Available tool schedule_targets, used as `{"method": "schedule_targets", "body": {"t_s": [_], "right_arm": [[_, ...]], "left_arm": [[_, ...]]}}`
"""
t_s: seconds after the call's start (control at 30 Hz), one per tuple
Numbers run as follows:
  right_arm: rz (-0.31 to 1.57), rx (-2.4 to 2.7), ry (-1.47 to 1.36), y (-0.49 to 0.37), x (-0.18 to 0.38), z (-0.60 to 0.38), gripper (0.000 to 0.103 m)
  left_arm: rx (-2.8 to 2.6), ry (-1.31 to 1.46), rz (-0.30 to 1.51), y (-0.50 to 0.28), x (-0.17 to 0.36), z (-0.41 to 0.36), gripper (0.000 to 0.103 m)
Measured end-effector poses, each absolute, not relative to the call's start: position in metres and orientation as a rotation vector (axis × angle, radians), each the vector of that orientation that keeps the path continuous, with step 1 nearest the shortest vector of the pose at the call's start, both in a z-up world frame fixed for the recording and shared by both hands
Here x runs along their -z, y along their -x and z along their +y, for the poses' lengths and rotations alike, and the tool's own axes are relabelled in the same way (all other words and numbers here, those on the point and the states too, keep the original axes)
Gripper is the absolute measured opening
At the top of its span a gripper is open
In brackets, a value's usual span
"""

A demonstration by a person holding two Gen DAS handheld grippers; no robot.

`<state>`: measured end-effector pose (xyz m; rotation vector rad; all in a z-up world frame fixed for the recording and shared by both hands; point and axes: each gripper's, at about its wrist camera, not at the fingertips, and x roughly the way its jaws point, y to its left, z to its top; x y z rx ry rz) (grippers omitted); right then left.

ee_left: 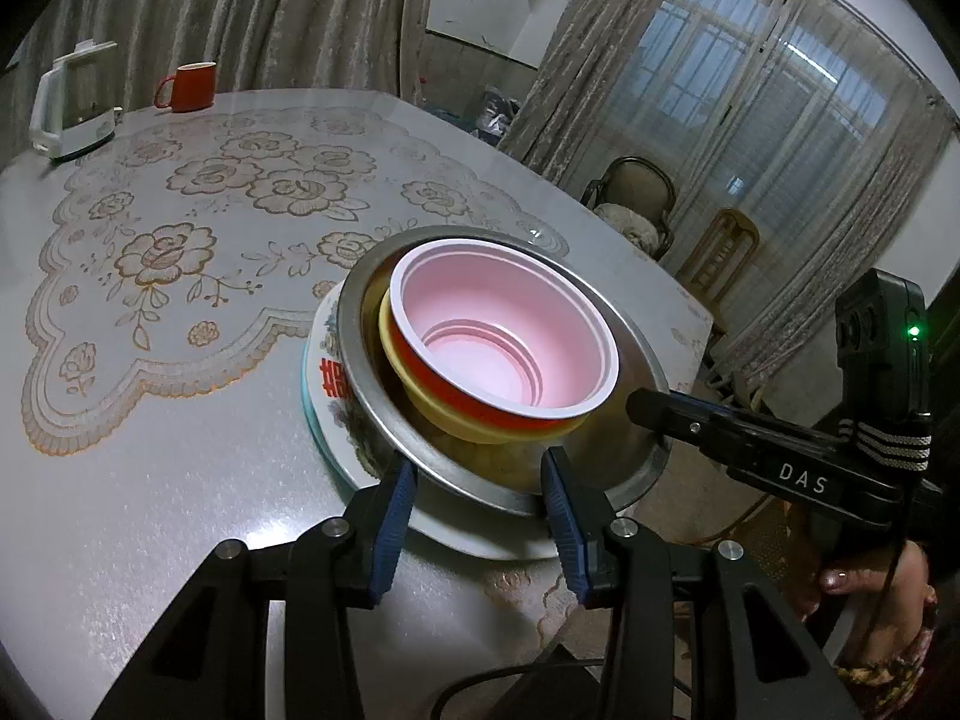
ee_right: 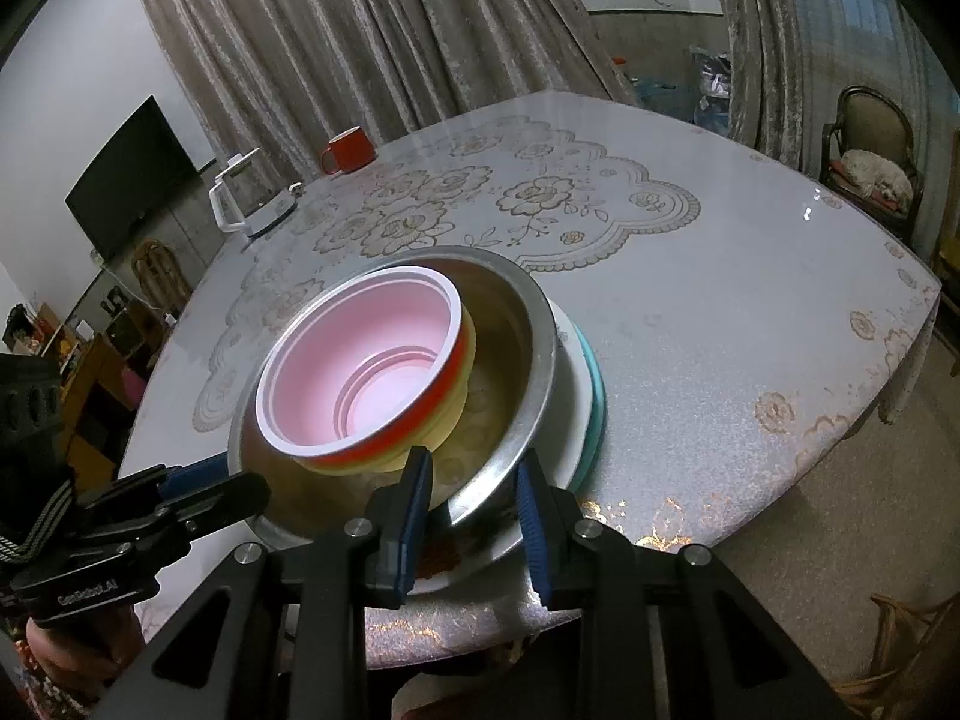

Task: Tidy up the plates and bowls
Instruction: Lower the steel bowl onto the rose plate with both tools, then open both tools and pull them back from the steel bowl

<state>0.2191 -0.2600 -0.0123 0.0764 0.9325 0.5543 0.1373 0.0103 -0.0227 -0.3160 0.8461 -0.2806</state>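
Observation:
A red bowl with a pink inside (ee_left: 510, 336) sits nested in a yellow bowl (ee_left: 474, 423), which rests in a steel basin (ee_left: 630, 354). The basin stands on a white patterned plate (ee_left: 327, 384) over a teal plate (ee_right: 594, 396). The stack also shows in the right wrist view (ee_right: 360, 360). My left gripper (ee_left: 480, 480) is open, its blue-padded jaws straddling the basin's near rim. My right gripper (ee_right: 474, 480) is open too, jaws either side of the basin rim (ee_right: 480, 495). Each gripper shows in the other's view, right (ee_left: 678, 414) and left (ee_right: 210, 492).
The round table (ee_left: 150, 480) has a lace-patterned cover. A red mug (ee_left: 189, 87) and a white kettle (ee_left: 72, 102) stand at its far side. Chairs (ee_left: 636, 204) stand beyond the table by the curtained window. The stack is near the table's front edge.

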Motion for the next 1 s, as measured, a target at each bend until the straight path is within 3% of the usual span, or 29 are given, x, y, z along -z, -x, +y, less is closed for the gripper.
{"method": "schedule_targets", "body": {"t_s": [0.63, 0.7, 1.0], "right_arm": [[0.891, -0.537, -0.076, -0.196, 0.006, -0.263, 0.039], [0.865, -0.525, -0.064, -0.188, 0.002, -0.266, 0.039], [0.793, -0.495, -0.055, -0.141, 0.002, -0.275, 0.05]], "left_arm": [[0.273, 0.293, 0.918, -0.098, 0.035, 0.007, 0.046], [0.271, 0.306, 0.932, -0.092, 0.038, 0.007, 0.049], [0.202, 0.254, 0.923, -0.057, 0.037, -0.003, 0.087]]}}
